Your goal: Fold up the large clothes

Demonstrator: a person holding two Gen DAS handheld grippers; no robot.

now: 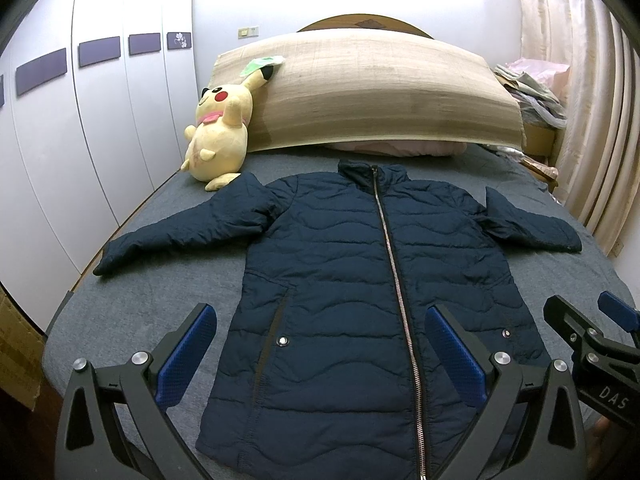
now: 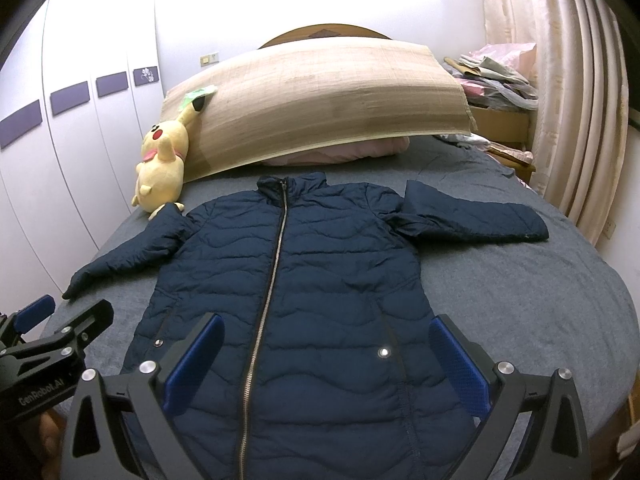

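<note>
Jacket (image 1: 360,280) flat on bed (image 1: 140,300), puffy, light, slippery.
Both tongs, left (image 1: 320,356) and right (image 2: 326,360), spread, holding nothing; pinch each sleeve cuff firmly.

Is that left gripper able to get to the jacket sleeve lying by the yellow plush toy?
Probably yes. The left gripper is open above the jacket, and only bare bedsheet lies between it and that sleeve. The plush toy touches only the shoulder end.

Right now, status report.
Left claw and right claw open, empty. Jacket flat on bed, zipped, unfolded. Plush toy touches one sleeve.
</note>
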